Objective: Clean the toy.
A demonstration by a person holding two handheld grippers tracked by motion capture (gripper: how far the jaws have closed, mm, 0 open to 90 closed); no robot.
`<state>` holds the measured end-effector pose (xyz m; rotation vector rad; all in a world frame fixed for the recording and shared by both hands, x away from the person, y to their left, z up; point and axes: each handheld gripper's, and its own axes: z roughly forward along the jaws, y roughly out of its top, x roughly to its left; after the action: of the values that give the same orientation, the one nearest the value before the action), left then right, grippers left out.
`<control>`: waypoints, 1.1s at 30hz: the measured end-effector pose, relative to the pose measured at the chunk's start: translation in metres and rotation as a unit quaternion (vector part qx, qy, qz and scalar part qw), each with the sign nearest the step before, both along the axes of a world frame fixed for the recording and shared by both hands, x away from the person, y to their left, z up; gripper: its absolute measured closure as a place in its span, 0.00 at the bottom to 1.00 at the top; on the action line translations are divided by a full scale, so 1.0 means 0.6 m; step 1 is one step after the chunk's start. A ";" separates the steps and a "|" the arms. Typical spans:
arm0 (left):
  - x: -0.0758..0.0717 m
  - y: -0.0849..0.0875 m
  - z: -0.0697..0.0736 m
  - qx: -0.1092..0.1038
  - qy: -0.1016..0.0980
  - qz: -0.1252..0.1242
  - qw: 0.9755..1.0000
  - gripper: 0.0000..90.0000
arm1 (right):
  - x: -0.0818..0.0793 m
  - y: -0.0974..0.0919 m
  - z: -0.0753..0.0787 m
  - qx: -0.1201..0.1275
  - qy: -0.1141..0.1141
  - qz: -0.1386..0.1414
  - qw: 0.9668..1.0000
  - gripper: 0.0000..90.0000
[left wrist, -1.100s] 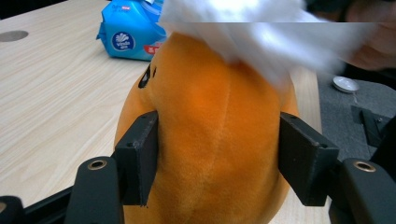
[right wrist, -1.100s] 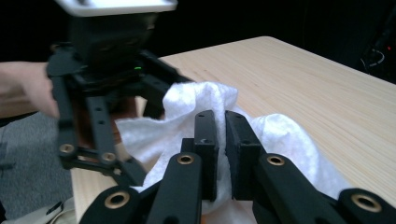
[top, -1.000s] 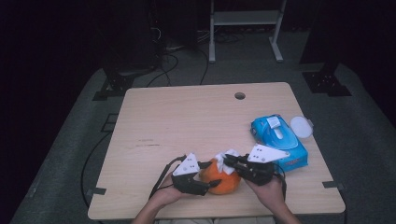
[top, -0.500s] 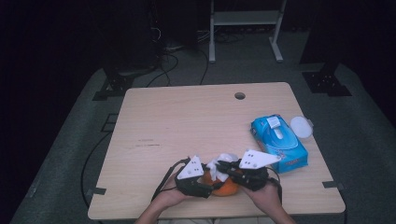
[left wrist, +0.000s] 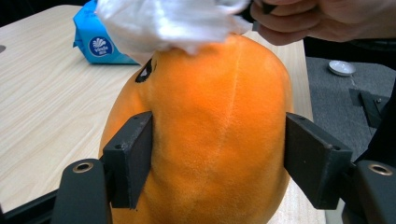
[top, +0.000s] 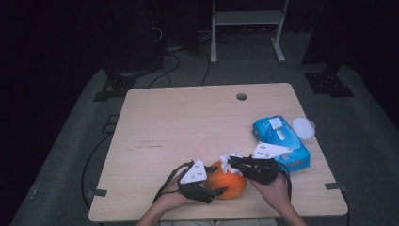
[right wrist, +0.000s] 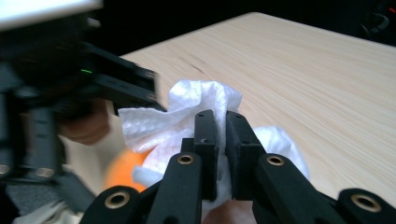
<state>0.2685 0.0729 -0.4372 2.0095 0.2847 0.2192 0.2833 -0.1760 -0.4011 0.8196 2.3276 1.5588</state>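
step: wiping the orange plush toy (top: 229, 181) with a white tissue (top: 229, 158); judged mid-wipe, the tissue sits on the toy's top.
toy place: near table (top: 188, 122) edge, about 6 o'clock on the tabletop, between both hands.
left gripper (top: 217, 192): jaws part-wide, one pad on each flank of the toy (left wrist: 210, 140), which sits between them; they have just been opening a little, so the hold looks loose.
right gripper (top: 231, 163): jaws nearly closed, pinching the tissue (right wrist: 187, 116), at 12 o'clock of the toy.
tissue pack (top: 282, 143): blue, at 2 o'clock from the toy, apart from it.
next move: likely drag the tissue across the plush; calls for a firmer left hold so the toy doesn't roll.
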 end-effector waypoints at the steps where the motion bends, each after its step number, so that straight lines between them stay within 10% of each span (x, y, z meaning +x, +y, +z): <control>1: 0.000 -0.001 0.000 0.002 -0.001 -0.001 1.000 0.33 | 0.002 -0.004 -0.002 -0.001 0.004 -0.006 1.000 0.92; 8: -0.001 -0.003 -0.003 0.008 -0.003 -0.004 1.000 0.24 | -0.004 0.016 0.001 0.002 0.002 0.013 1.000 0.92; 13: 0.003 0.005 0.004 -0.001 -0.002 0.022 1.000 0.42 | 0.014 -0.016 -0.008 0.023 0.029 -0.015 0.999 0.92; 22: 0.025 0.030 0.001 -0.028 0.036 0.049 0.998 0.46 | -0.010 0.002 0.009 0.040 -0.008 0.011 0.999 0.92; 29: 0.034 0.043 -0.001 -0.042 0.059 0.063 0.995 0.47 | 0.020 -0.035 -0.025 0.056 0.034 -0.037 0.997 0.92; 33: 0.037 0.047 -0.002 -0.049 0.069 0.070 0.994 0.47 | 0.010 -0.024 -0.017 0.054 0.021 -0.037 0.998 0.93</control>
<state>0.2909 0.1009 -0.4383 1.9118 0.5161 0.1522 0.2893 -0.1903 -0.4115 0.9628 2.2294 1.6639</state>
